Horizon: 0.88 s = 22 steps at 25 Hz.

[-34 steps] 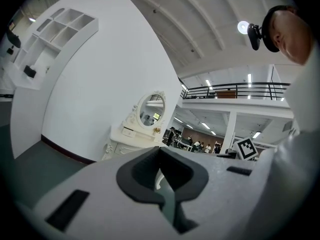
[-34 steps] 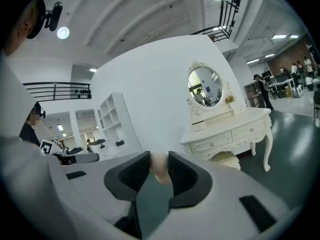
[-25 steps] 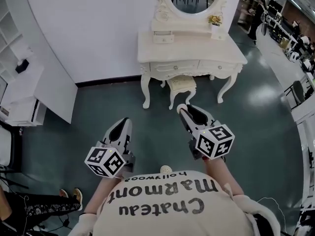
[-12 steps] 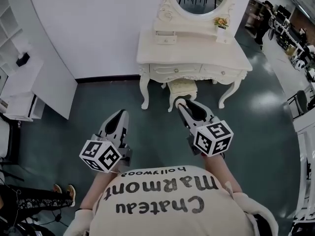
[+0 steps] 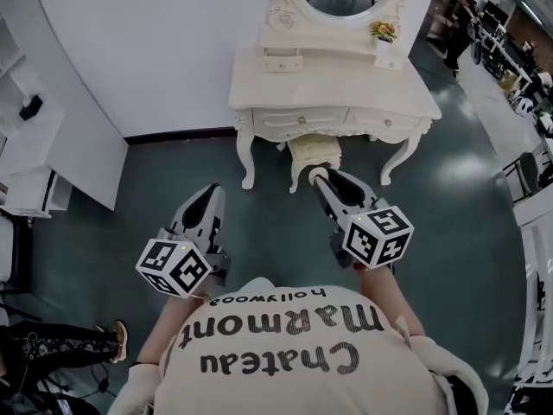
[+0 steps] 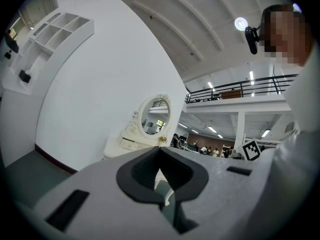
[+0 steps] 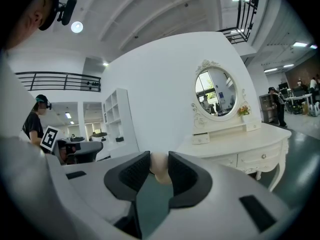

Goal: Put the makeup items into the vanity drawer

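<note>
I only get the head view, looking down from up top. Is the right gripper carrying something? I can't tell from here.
Observer: Yes. The right gripper view shows the right gripper closed on a pale beige rounded item, which is pinched between its jaws.
Operator: Ooh! And does the other one have something too?
Observer: No. In the left gripper view the left gripper is empty, and its jaw tips meet with nothing between them.
</note>
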Each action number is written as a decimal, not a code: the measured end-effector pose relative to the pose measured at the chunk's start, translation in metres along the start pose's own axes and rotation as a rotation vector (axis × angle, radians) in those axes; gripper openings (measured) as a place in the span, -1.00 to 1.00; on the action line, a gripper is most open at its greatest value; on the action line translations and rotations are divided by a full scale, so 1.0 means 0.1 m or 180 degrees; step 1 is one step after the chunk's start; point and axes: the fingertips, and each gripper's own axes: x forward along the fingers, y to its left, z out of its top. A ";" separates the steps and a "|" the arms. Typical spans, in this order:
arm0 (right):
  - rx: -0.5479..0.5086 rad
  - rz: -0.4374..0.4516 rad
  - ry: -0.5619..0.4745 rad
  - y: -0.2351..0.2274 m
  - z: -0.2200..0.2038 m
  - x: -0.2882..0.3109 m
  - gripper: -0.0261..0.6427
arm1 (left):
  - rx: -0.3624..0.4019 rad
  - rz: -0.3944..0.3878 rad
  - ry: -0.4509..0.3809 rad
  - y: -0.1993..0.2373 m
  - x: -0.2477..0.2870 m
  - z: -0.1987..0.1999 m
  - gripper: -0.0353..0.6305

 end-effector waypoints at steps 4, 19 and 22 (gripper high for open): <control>0.0117 0.0028 0.0132 -0.04 -0.14 0.12 -0.52 | -0.0085 0.0074 0.0067 0.11 0.02 -0.08 -0.87; 0.0184 0.0007 0.0396 -0.34 -0.25 1.11 -0.52 | -0.0232 0.0092 0.0268 0.89 0.72 -0.16 -0.87; 0.0163 0.0003 0.0392 -0.41 -0.14 1.38 -0.52 | -0.0242 0.0071 0.0246 1.09 0.93 -0.04 -0.87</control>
